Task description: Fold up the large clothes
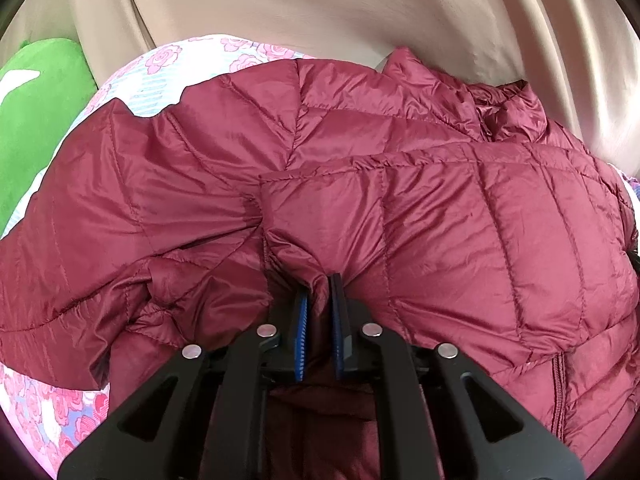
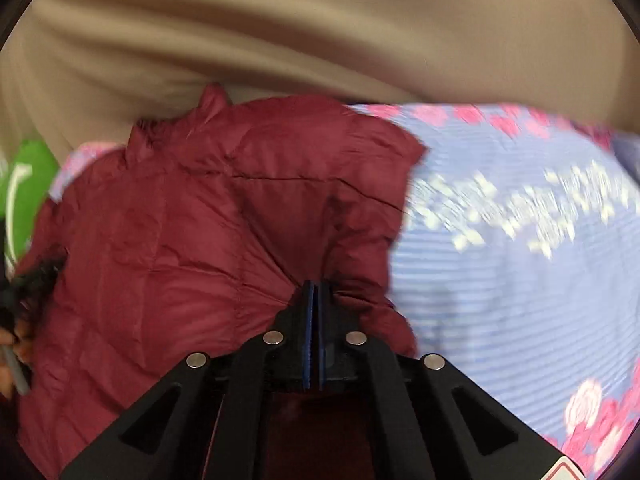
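A maroon quilted puffer jacket [image 1: 460,208] lies spread on a floral bedsheet [image 1: 168,64]. My left gripper [image 1: 320,284] is shut on a bunched fold of the jacket near its lower hem, with fabric pinched between the blue pads. A zipper [image 1: 558,392] runs at the lower right. In the right wrist view the same jacket [image 2: 180,240] fills the left half, collar toward the far side. My right gripper [image 2: 318,286] is shut on the jacket's edge, jaws nearly touching. This view is motion-blurred.
The blue-and-pink floral sheet [image 2: 520,280] covers the bed to the right of the jacket. A green cushion [image 1: 40,112] lies at the left, also in the right wrist view [image 2: 24,192]. Beige curtains [image 1: 320,4] hang behind the bed.
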`<action>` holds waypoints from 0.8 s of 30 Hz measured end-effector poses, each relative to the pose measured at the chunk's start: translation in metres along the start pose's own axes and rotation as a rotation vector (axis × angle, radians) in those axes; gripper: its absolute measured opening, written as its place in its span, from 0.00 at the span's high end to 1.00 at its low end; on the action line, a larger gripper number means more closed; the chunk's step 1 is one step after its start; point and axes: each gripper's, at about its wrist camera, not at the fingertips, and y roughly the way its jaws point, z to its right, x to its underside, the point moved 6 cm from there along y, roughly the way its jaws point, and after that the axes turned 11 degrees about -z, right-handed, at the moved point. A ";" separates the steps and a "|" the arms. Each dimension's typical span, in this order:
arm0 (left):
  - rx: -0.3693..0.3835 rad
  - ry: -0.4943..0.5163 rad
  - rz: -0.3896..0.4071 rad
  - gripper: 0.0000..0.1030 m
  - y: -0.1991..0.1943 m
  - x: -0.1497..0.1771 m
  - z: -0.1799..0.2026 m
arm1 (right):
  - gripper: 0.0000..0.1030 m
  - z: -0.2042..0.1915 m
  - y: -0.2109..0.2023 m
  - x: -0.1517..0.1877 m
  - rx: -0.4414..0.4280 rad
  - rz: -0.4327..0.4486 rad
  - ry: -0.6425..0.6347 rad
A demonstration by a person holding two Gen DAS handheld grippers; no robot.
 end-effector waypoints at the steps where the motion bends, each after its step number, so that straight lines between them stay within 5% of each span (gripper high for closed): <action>1: -0.004 0.002 0.000 0.91 -0.001 0.002 -0.002 | 1.00 0.007 -0.007 0.001 0.001 -0.001 0.061; 5: -0.023 0.012 0.000 0.91 -0.001 0.002 0.000 | 0.99 -0.001 -0.028 0.010 0.051 0.041 0.031; 7: -0.019 0.011 0.001 0.90 -0.001 0.002 0.000 | 1.00 0.000 -0.007 0.029 0.160 -0.027 -0.020; 14: 0.079 -0.126 0.044 0.79 -0.022 0.011 -0.027 | 1.00 0.018 -0.015 0.064 0.149 -0.079 0.092; 18: 0.134 -0.245 0.069 0.44 -0.063 0.038 -0.069 | 0.86 0.002 -0.061 0.103 0.146 -0.066 0.069; 22: 0.084 -0.376 0.120 0.28 -0.104 0.068 -0.145 | 0.73 -0.018 -0.091 0.152 0.106 -0.077 0.028; 24: 0.029 -0.477 0.113 0.27 -0.114 0.083 -0.200 | 0.73 -0.026 -0.098 0.171 0.133 -0.065 0.008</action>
